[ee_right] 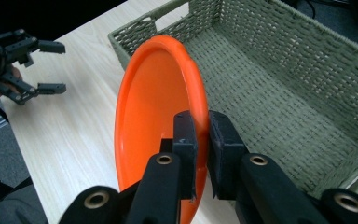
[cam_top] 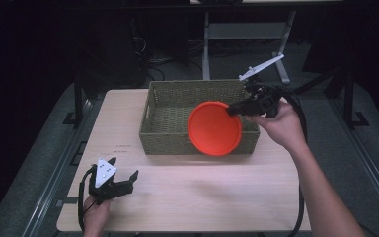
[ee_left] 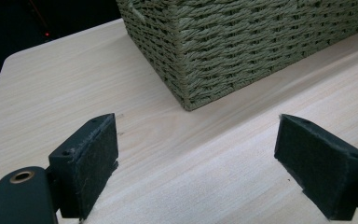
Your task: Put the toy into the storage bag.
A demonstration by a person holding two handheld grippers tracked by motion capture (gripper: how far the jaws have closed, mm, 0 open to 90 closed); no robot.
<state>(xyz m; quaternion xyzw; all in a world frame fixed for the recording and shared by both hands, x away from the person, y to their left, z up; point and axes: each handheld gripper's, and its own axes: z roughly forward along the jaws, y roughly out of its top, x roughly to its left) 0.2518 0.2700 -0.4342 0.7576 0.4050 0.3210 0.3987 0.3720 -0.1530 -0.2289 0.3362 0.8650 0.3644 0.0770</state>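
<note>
While the light wooden table (cam_top: pixel 197 197) lay under everything, a green woven basket (cam_top: pixel 168 106) sat on its far half, with nothing lying on the part of its floor that could be seen. Next in size, an orange plate (cam_top: pixel 214 128) was held tilted on edge above the basket's near wall, its hollow face turned toward the person, partly over the basket's interior and partly past the front rim. The right gripper (cam_top: pixel 233 109) pinched the plate's rim, one black jaw on each face, as the right gripper view made plain, and the right hand (cam_top: pixel 279 123) held it beside the basket's right end. The left gripper (cam_top: pixel 126 174) rested near the table's front left corner, well apart from the basket, its jaws spread wide with nothing between them.
</note>
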